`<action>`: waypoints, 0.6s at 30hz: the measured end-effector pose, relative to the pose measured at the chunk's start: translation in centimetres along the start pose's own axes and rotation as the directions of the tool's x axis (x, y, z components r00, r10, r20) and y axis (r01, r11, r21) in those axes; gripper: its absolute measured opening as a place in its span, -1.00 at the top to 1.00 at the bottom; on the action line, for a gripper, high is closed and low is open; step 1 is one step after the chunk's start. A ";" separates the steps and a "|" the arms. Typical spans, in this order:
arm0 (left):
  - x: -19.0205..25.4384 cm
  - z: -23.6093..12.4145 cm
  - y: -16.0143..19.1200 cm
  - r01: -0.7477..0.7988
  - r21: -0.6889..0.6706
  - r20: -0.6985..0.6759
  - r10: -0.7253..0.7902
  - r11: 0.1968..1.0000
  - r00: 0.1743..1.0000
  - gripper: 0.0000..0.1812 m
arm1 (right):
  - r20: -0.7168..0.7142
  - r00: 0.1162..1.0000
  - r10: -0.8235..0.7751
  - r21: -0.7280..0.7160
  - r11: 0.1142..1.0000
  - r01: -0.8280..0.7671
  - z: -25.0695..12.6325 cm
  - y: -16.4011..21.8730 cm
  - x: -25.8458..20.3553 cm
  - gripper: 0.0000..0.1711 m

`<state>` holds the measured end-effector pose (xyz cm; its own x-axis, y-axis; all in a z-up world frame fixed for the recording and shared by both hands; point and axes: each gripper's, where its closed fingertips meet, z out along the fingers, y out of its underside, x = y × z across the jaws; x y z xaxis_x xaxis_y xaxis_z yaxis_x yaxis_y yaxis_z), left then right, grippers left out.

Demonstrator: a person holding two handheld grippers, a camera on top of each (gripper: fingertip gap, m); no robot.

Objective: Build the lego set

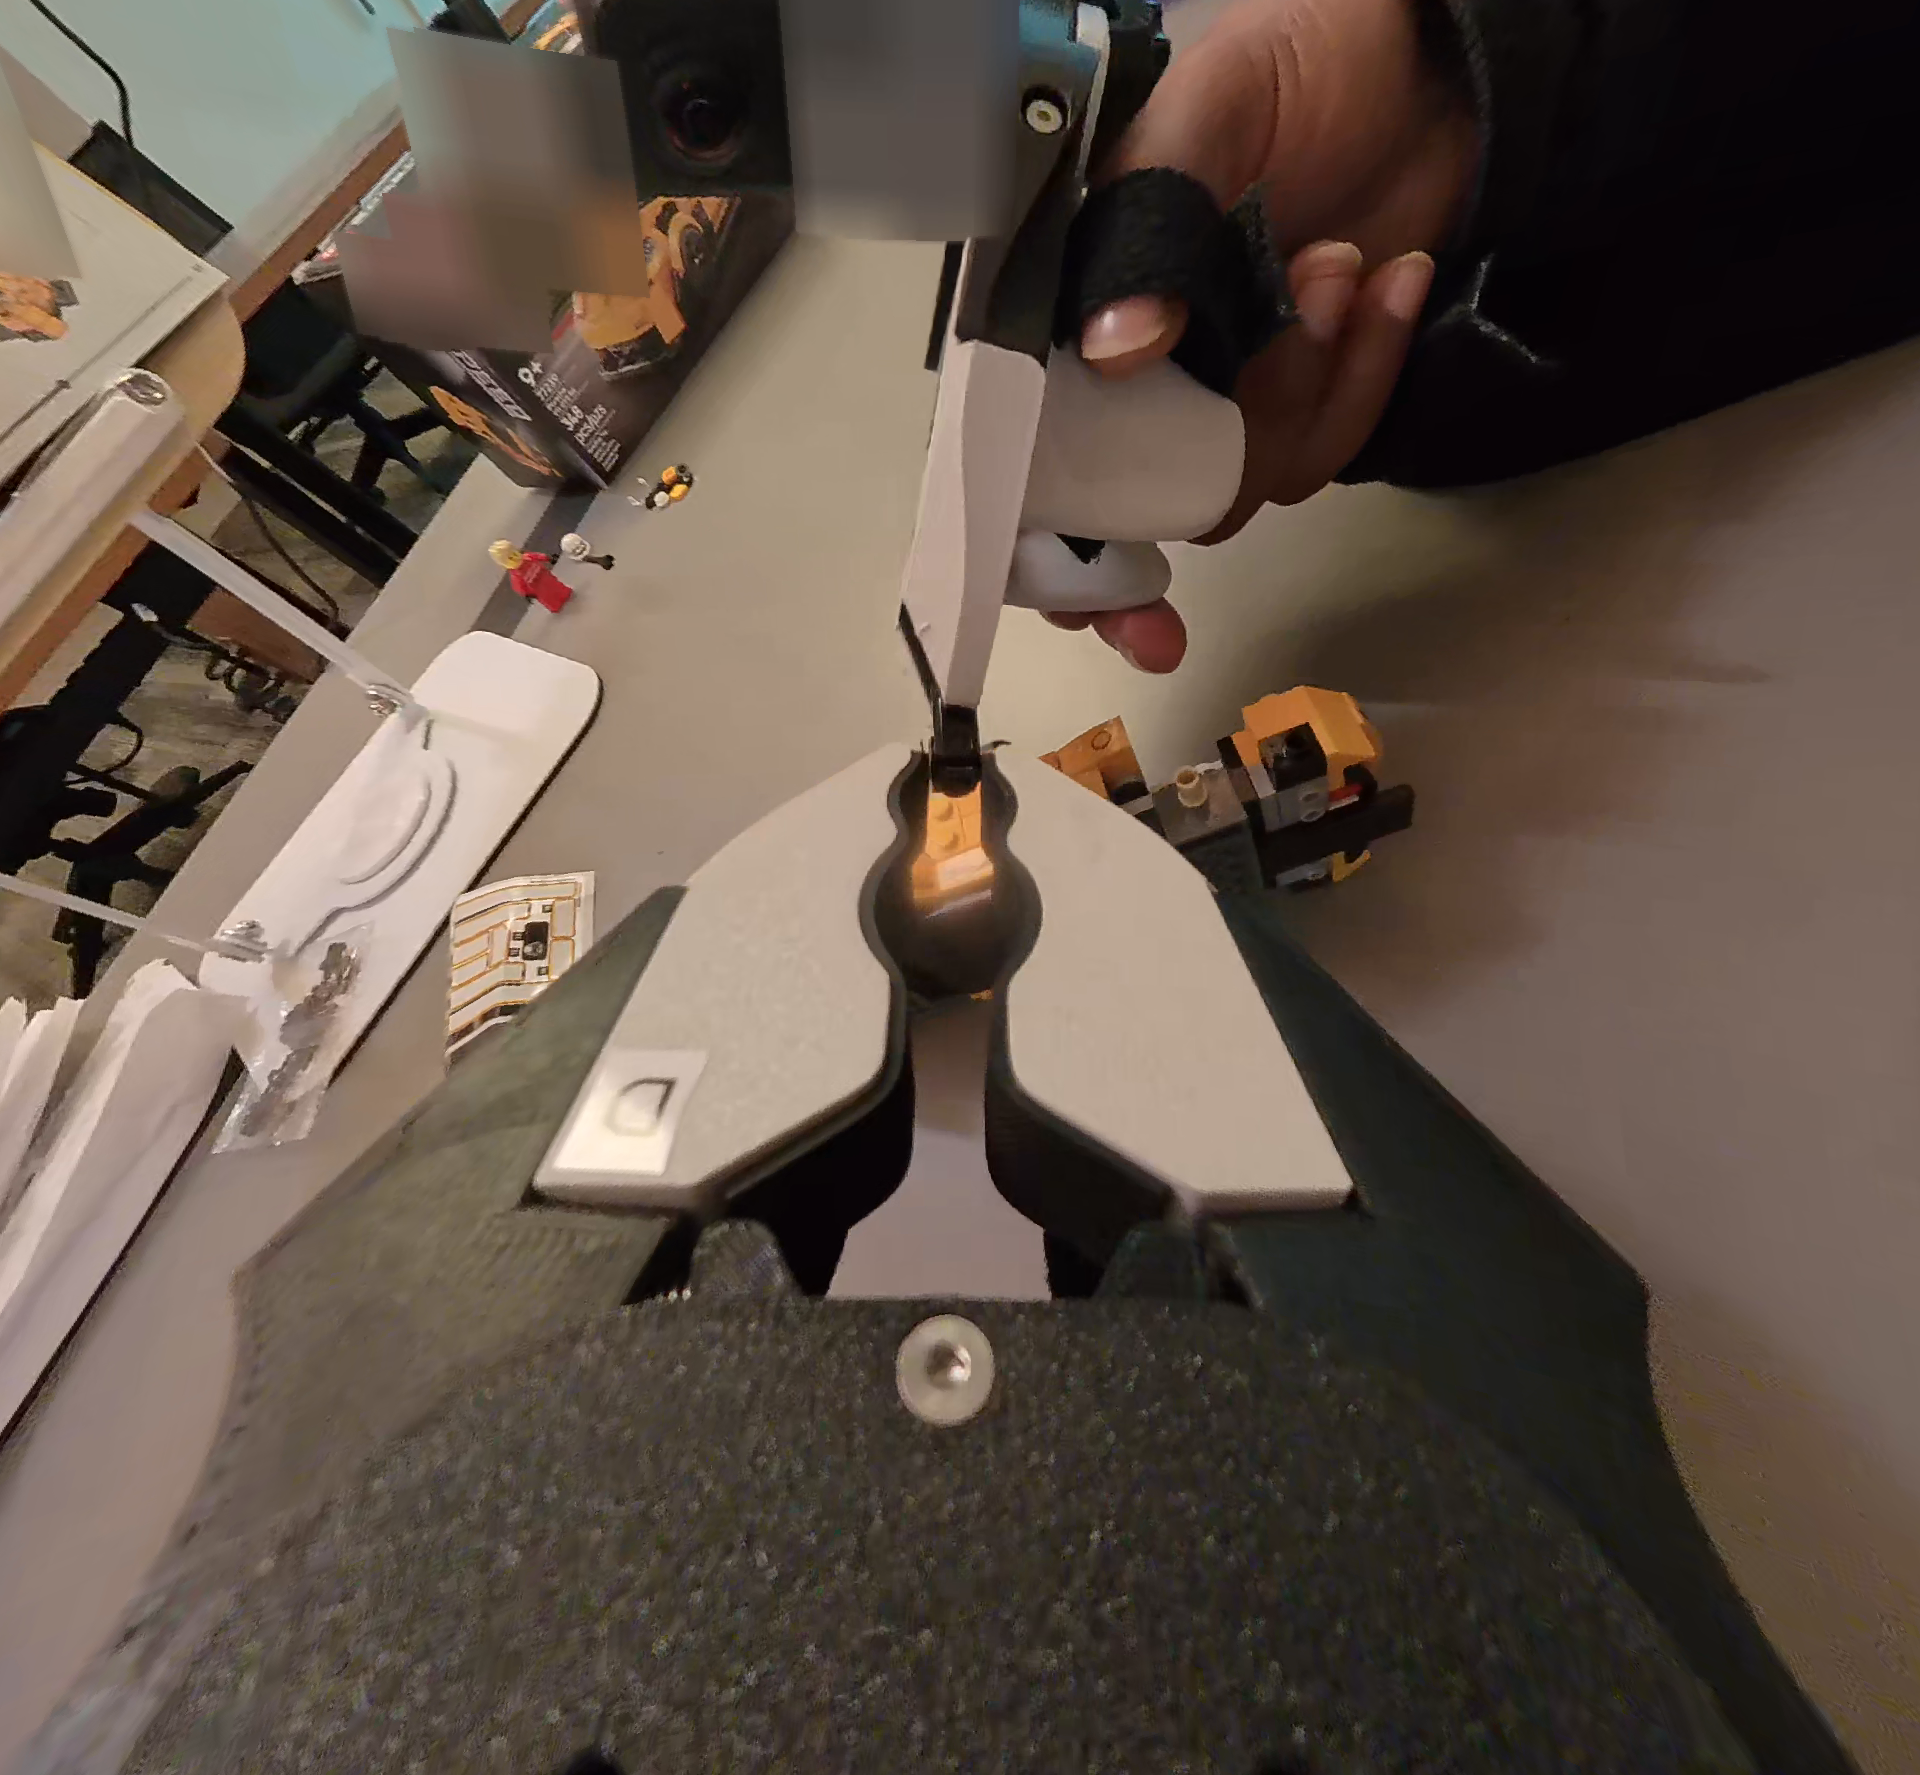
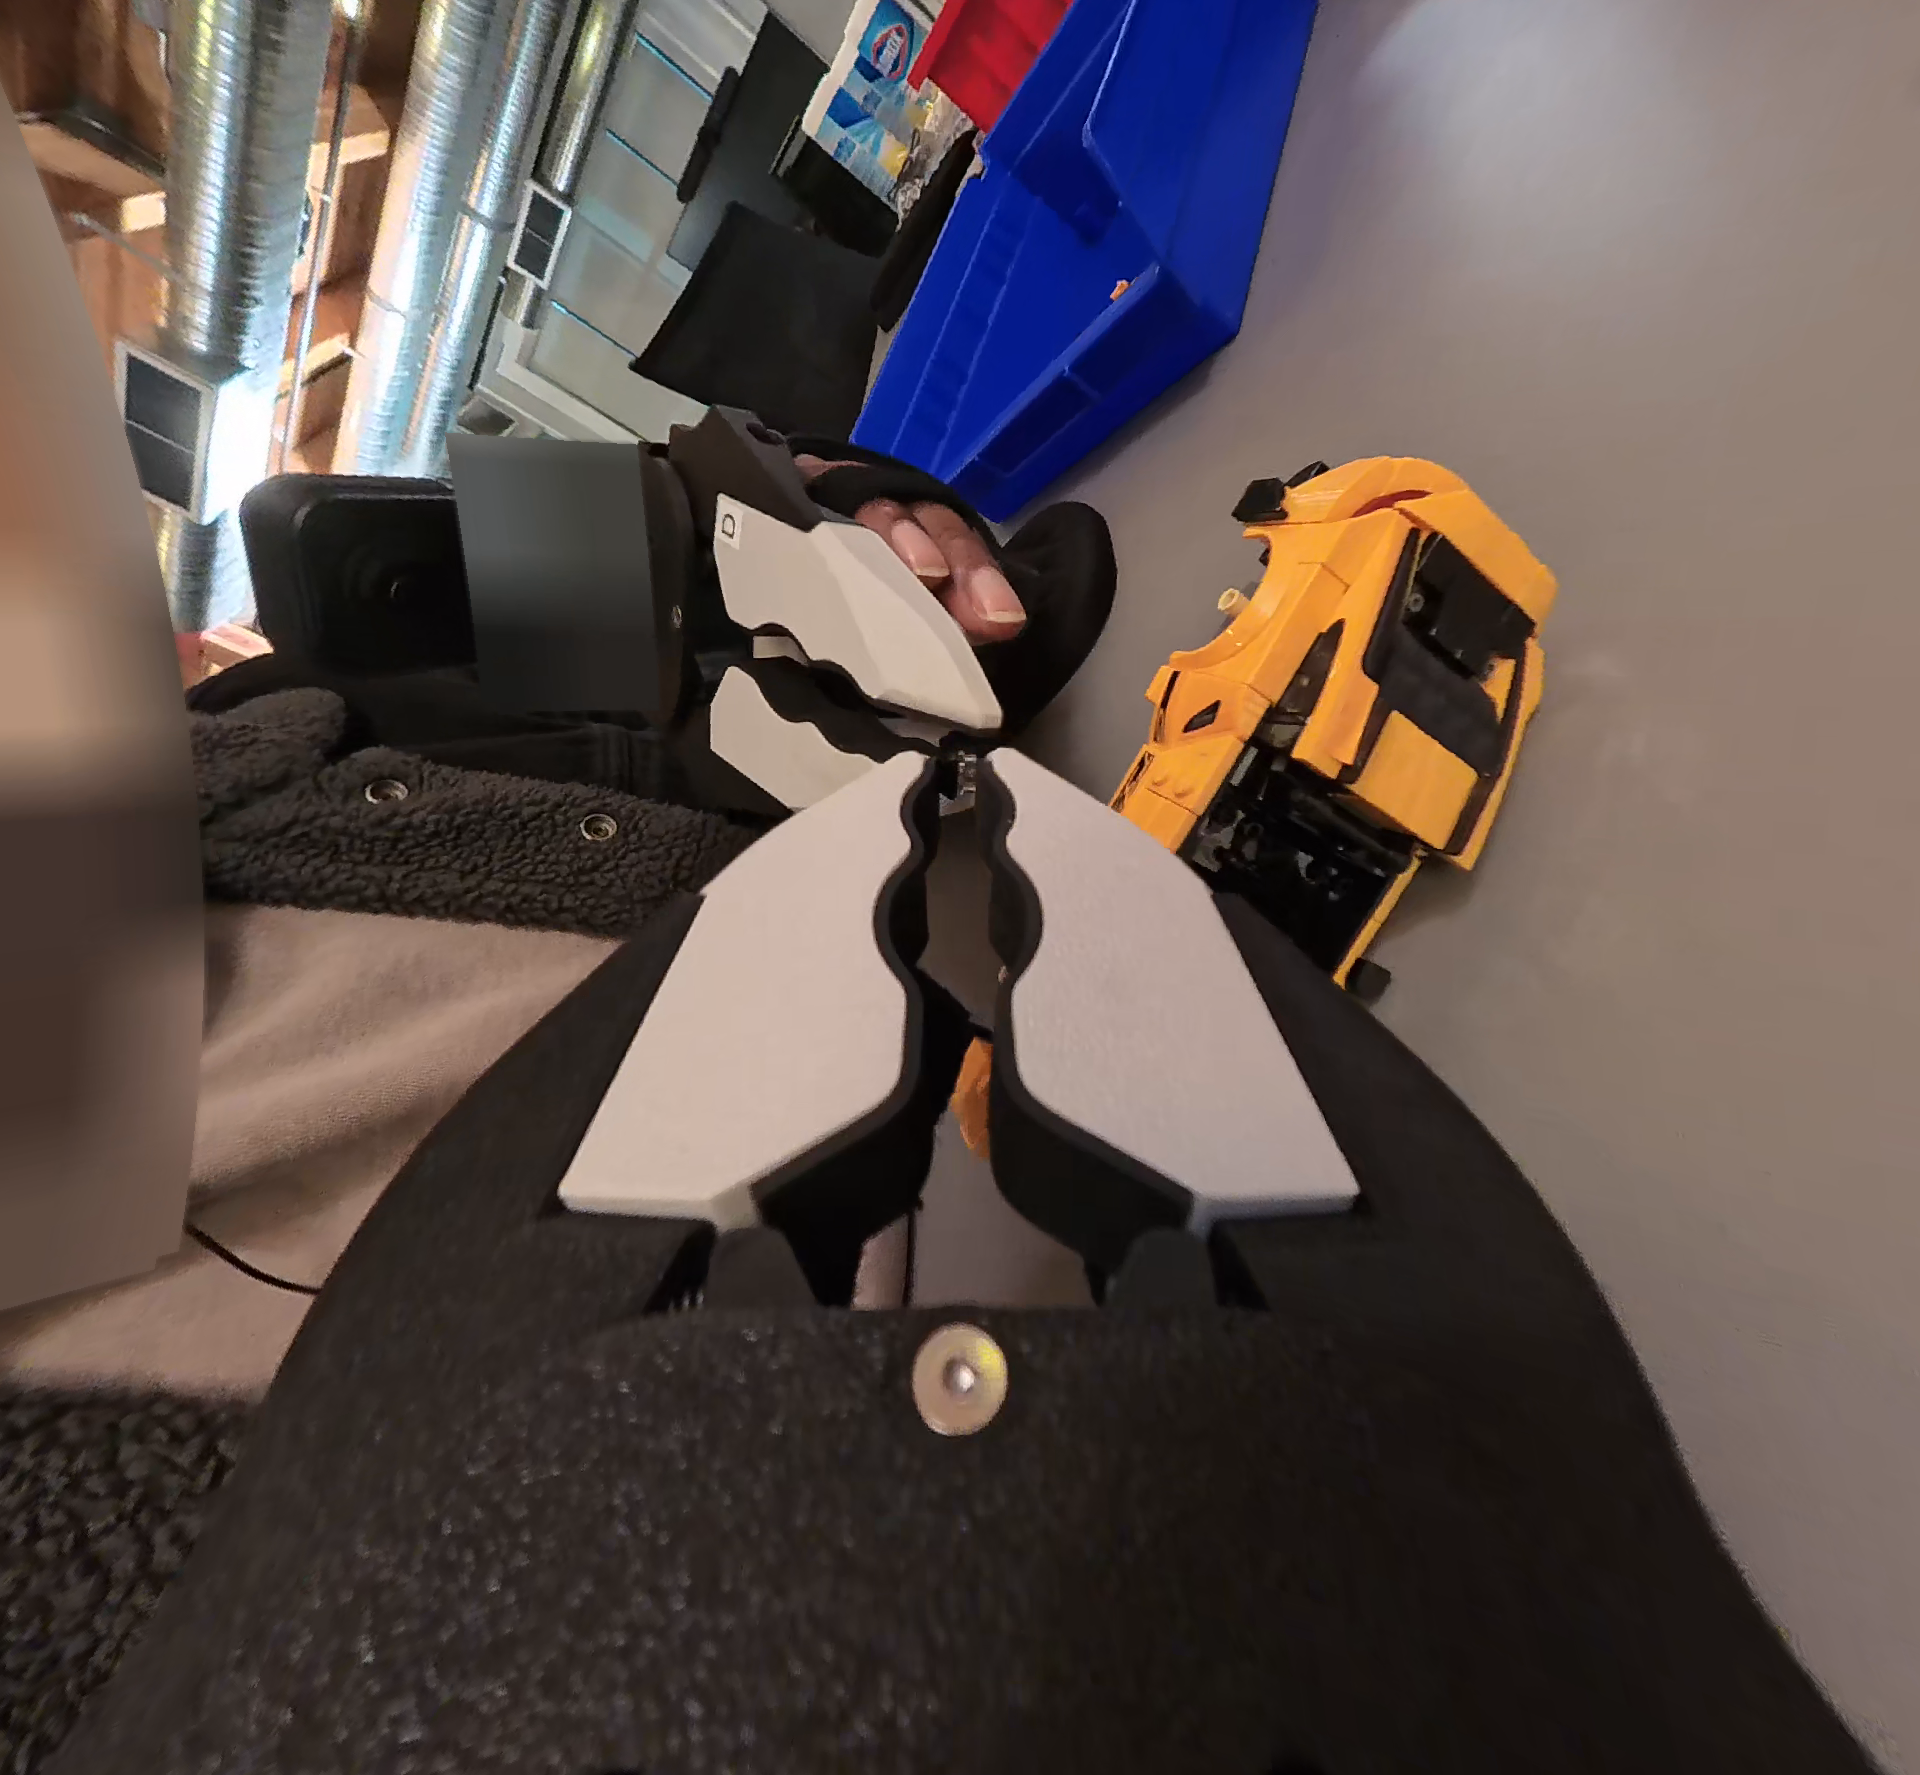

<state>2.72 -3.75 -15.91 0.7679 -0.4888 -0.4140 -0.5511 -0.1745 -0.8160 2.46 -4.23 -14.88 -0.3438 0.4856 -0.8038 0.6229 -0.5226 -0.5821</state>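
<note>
Both claws [image 1: 953,775] [image 2: 961,775] seemingly closed, tip-to-tip.

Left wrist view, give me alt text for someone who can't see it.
The left tongs pinch a small orange lego piece while the right tongs meet it from above. A partly built orange and black model sits on the grey table.

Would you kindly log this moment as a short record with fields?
left gripper: shut on a small orange piece
right gripper: shut on a small black piece, tip to tip with the left
yellow lego car: on its side on the grey table
partial build: on the table beyond the left gripper
background: blue bin, minifigure
</note>
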 end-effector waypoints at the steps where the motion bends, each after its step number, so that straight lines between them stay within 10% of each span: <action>1: -0.1 0.0 0.0 0.001 0.005 0.006 -0.001 1.000 1.000 0.90 | 0.000 1.000 0.008 0.008 1.000 -0.008 0.0 -0.1 0.0 0.93; 18: 1.1 -0.3 -0.1 0.297 0.026 -0.205 -0.286 0.954 0.936 0.91 | -0.043 0.984 -0.175 -0.046 0.984 0.173 0.0 0.6 0.1 0.87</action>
<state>3.51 -4.58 -16.18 0.8092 -0.5832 -0.0714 -0.2894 -0.2898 -0.9123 2.79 -4.56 -15.30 -0.4170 0.5995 -0.6831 0.5856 -0.3976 -0.7064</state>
